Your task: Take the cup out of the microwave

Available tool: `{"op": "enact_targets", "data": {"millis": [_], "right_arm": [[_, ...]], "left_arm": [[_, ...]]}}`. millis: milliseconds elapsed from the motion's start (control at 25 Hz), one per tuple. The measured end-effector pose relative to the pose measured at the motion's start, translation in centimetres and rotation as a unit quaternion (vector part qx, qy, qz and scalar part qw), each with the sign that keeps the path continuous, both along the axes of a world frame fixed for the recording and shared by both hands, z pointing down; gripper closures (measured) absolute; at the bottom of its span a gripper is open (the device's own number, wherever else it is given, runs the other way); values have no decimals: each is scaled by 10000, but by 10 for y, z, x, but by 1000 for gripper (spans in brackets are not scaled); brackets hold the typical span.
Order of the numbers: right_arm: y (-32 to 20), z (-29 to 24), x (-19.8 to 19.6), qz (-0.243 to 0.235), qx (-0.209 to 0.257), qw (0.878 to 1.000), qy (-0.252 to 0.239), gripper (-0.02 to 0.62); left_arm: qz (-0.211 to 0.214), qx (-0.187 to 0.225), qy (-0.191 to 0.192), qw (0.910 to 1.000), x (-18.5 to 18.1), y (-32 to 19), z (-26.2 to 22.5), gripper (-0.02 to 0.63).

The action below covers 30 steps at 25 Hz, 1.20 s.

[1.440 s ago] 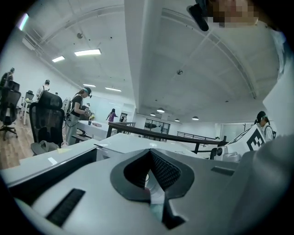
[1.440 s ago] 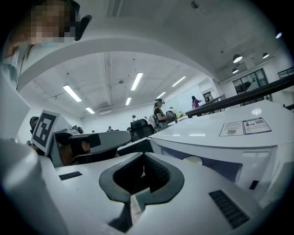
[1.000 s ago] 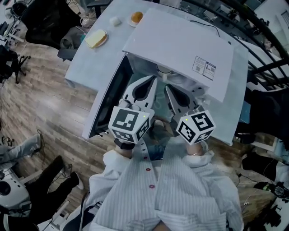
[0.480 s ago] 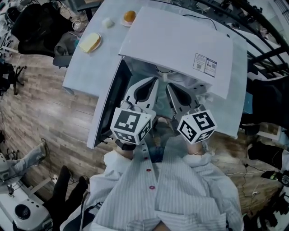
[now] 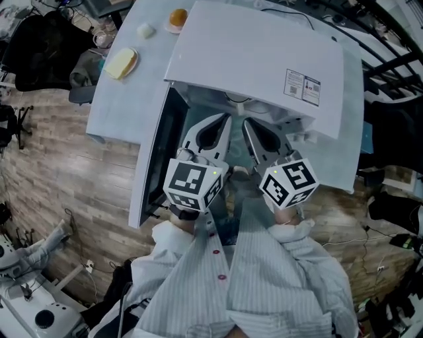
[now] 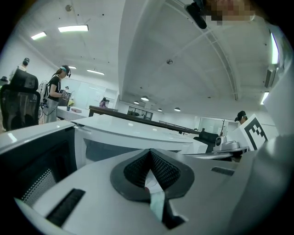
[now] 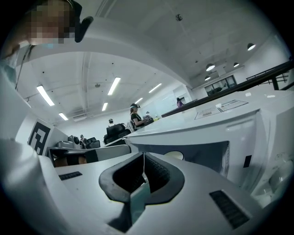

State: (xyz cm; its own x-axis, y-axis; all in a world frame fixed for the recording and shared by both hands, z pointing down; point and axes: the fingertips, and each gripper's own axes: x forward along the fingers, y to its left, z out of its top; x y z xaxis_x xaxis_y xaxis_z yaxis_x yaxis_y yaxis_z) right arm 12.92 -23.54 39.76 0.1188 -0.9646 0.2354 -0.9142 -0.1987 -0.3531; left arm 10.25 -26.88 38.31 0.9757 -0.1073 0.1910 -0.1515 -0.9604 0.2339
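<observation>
A white microwave stands on a white table, its door swung open to the left. Both grippers are side by side in front of the open cavity, pointing into it. My left gripper is shut with nothing between its pads. My right gripper is shut and empty too. In the right gripper view a pale round rim, probably the cup, shows inside the cavity just beyond the jaws. In the head view the microwave's top hides most of the cavity.
A plate with bread, a small white item and an orange item lie on the table left of the microwave. The open door stands close beside the left gripper. People and chairs fill the background.
Both grippers have sunk a little before the open cavity and stay shut. The head view has shifted, so the microwave and table sit slightly higher and larger.
</observation>
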Motion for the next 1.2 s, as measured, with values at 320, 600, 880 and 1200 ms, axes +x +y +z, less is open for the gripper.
{"op": "enact_targets", "data": {"millis": [320,600,880,1200], "right_arm": [[-5,29,1,151,-108,9998,23,560],[-6,52,4,362,-194,9990,147,560],[-5,76,9,441,-319,9985,92,558],[-10,94,19,507,-459,9977,26,557]], "left_arm": [[-22,-102,-16,9999,0,-7,27,597],[-18,-20,23,10000,2,-12,40,597],[-19,-58,-43,10000,2,-12,57,597],[-2,-114,-134,9998,2,-12,71,597]]}}
